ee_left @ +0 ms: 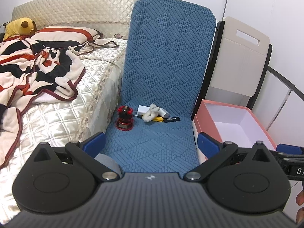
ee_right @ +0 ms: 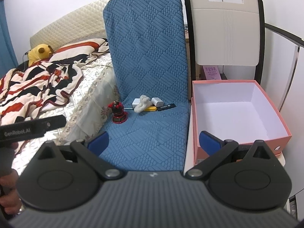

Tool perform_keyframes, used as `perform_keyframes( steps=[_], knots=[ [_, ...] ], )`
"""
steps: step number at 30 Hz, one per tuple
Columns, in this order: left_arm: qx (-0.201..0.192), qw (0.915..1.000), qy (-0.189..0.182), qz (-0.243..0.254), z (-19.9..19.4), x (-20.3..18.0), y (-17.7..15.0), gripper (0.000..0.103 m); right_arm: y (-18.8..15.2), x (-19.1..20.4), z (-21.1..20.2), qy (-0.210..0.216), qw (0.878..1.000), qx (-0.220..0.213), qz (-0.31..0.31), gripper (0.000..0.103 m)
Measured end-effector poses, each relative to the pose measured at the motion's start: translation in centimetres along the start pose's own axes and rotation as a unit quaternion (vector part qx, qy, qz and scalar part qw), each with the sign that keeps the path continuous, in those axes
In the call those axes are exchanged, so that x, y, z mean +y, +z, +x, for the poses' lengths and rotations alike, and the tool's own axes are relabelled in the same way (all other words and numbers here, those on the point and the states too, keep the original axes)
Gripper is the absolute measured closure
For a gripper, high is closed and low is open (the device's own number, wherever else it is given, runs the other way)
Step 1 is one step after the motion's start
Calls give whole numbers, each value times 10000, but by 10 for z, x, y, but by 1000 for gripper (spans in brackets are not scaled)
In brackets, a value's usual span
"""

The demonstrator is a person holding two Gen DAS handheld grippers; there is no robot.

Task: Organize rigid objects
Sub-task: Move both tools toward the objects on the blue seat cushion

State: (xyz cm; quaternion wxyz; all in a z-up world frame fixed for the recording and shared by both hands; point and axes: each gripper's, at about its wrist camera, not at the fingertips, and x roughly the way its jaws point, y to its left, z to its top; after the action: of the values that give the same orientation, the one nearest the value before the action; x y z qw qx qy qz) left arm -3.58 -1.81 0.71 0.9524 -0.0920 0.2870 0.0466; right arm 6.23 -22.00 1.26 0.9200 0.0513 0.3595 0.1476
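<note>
On the blue chair seat (ee_left: pixel 152 144) (ee_right: pixel 148 133) stand a red and black figurine (ee_left: pixel 125 119) (ee_right: pixel 118 113), two white chargers (ee_left: pixel 142 110) (ee_right: pixel 157 101), a small white plush (ee_left: pixel 151 113) (ee_right: pixel 142 103), a yellow tool (ee_left: pixel 158 118) (ee_right: pixel 151 108) and a black stick (ee_left: pixel 172 119) (ee_right: pixel 167 106). An empty pink box (ee_left: pixel 235 121) (ee_right: pixel 239 112) sits to the right of the chair. My left gripper (ee_left: pixel 151 142) and right gripper (ee_right: pixel 153 141) are both open and empty, held over the seat's front, well short of the objects.
A bed (ee_left: pixel 57 114) (ee_right: pixel 57 98) with a striped blanket (ee_left: pixel 34 68) and a yellow plush (ee_left: pixel 19 26) lies left of the chair. A beige chair back (ee_left: pixel 241 57) (ee_right: pixel 226 24) stands behind the box. The other gripper's body (ee_right: pixel 28 126) shows at left.
</note>
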Motion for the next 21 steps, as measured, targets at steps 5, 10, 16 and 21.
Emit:
perform_keyframes(
  steps=[5,10,16,21],
  knots=[
    [14,10000,-21,-12,-1,-3,-2,0,-1,-3,2,112,9999,54,118,0],
    [-113,9996,190,187,-3,-10,-1,0,-3,1,4,226,9997,-36,11,0],
    [-284,9991,194,268,-5,-11,-3,0,-5,0,13,302,9995,13,92,0],
    [-191,9996,196,36,12,3,-8,0,-12,5,22,307,9995,-21,111,0]
  ],
)
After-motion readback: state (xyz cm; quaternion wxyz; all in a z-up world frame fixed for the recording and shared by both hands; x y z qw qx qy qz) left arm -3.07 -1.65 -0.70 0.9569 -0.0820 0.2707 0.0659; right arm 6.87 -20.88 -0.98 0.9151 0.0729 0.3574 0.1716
